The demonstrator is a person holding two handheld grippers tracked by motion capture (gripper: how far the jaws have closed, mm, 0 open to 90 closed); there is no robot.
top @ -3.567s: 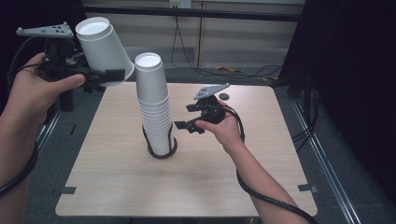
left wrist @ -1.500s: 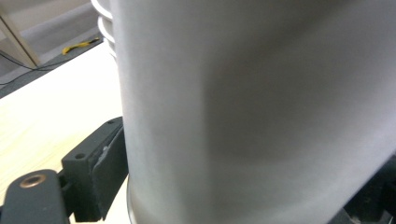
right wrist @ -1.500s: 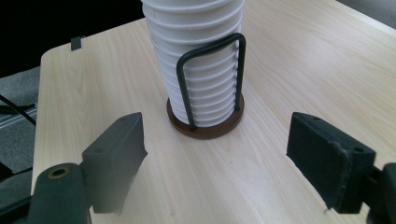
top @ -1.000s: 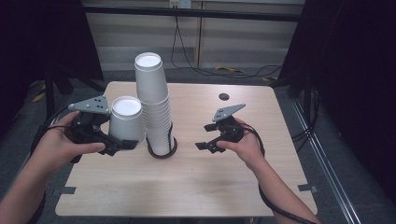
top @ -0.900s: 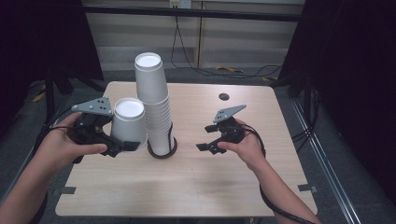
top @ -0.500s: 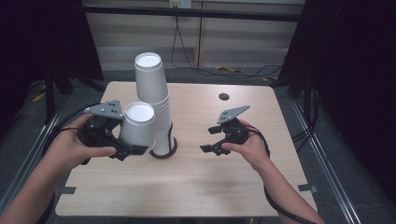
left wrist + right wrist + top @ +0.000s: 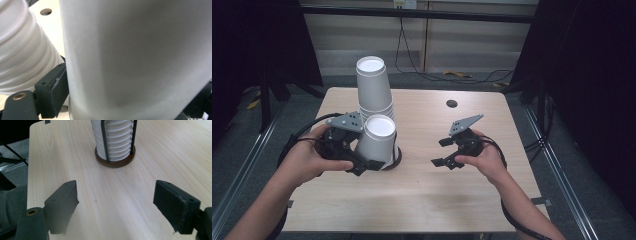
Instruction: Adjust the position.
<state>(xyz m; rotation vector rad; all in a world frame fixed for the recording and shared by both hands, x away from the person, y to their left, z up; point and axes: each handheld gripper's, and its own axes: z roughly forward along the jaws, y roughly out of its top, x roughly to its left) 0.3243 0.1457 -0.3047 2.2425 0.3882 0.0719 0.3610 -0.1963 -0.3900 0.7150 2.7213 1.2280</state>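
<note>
Left gripper (image 7: 371, 161) clamped on single inverted paper cup (image 7: 376, 141), held beside cup stack (image 7: 374, 87) in holder (image 7: 115, 161); right gripper (image 7: 445, 152) spread wide, nothing grasped, above bench (image 7: 427, 190).

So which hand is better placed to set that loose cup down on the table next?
Left. The left tool is already shut on the paper cup just beside the cup stack, low over the table. The right tool is open, holding nothing.

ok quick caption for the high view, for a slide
Left gripper holds an upside-down paper cup beside the cup stack; right gripper open over the table.
</note>
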